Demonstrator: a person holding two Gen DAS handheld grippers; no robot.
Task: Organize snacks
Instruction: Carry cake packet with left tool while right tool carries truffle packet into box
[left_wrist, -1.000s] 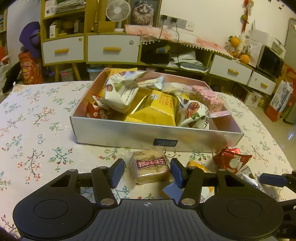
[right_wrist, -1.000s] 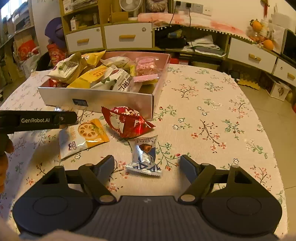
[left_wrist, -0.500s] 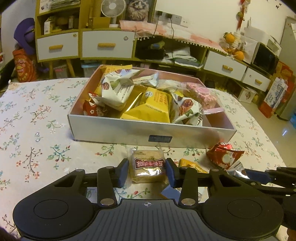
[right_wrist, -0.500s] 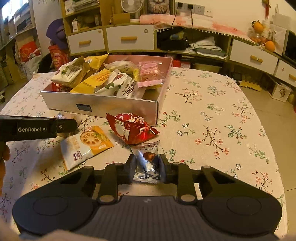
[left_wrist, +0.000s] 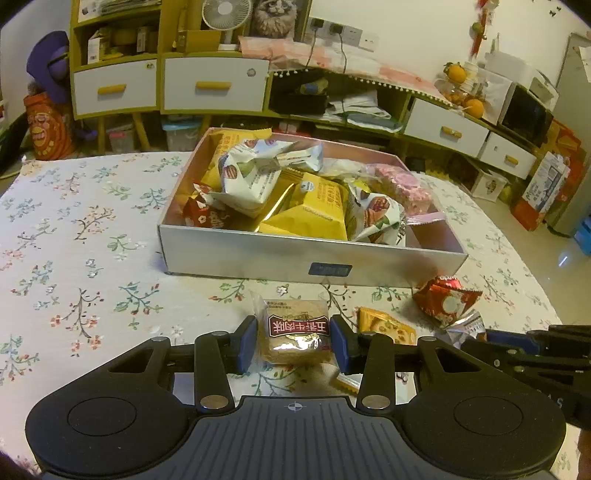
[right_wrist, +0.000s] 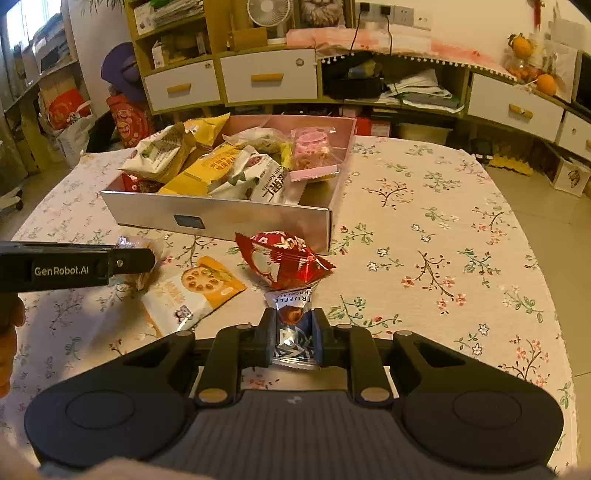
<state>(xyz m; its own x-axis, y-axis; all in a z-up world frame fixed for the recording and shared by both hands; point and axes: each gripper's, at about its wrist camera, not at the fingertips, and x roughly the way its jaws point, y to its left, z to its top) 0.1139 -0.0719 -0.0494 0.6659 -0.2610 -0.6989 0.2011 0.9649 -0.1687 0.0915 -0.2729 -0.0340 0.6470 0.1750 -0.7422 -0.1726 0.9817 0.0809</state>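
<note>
Left claw (left_wrist: 294, 339): my blue pads press both sides of the beef cake (left_wrist: 297, 330), a clear-wrapped tan block with a dark red label, low over the bench (left_wrist: 74, 258) just in front of the box.
Right claw (right_wrist: 294, 338): my fingers are closed on the truffle (right_wrist: 293, 334), a silver and blue packet standing upright between them.
Box (left_wrist: 258, 258): silver-walled, pink inside, heaped with yellow, white and pink snack bags; its right end near the front wall shows bare floor.
Red packet (right_wrist: 282, 260): on the bench just in front of the box's near right corner, touching the top of the truffle in the right view.
Lotus chips (right_wrist: 195, 291): an orange and white bag flat on the bench, between my two claws.
Bench: covered by a floral cloth.
</note>
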